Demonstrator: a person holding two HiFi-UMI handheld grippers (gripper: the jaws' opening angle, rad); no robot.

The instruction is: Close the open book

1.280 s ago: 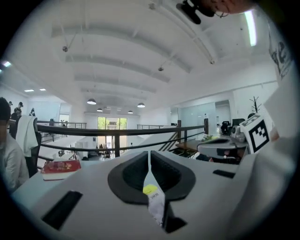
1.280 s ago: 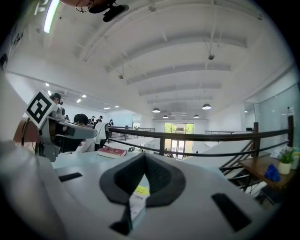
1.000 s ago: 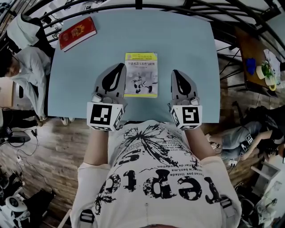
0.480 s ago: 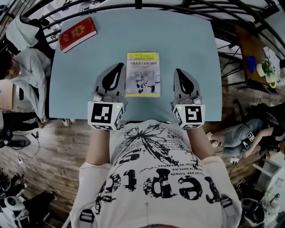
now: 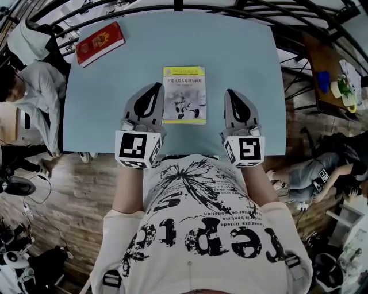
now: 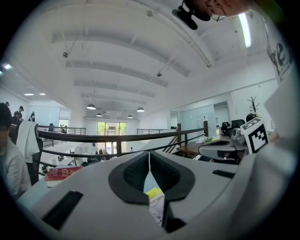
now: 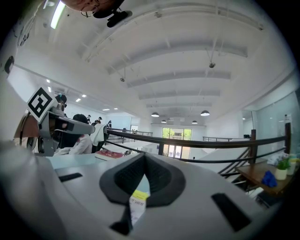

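Note:
A closed book [image 5: 184, 95] with a yellow-and-white cover lies flat on the pale blue table [image 5: 241, 51], near its front edge. My left gripper [image 5: 155, 86] rests just left of the book, shut and empty. My right gripper [image 5: 230, 93] stands a little apart from the book's right edge, also shut with nothing in it. In the left gripper view the jaws [image 6: 149, 153] meet in a thin line, and a strip of the book [image 6: 155, 200] shows below them. The right gripper view shows the same: closed jaws [image 7: 144, 155] with the book's [image 7: 137, 205] cover beneath.
A red book [image 5: 100, 43] lies at the table's far left corner. A seated person [image 5: 31, 86] is beside the table's left edge. A dark railing [image 5: 230, 8] runs behind the table. A side table with a plant [image 5: 344, 89] stands at the right.

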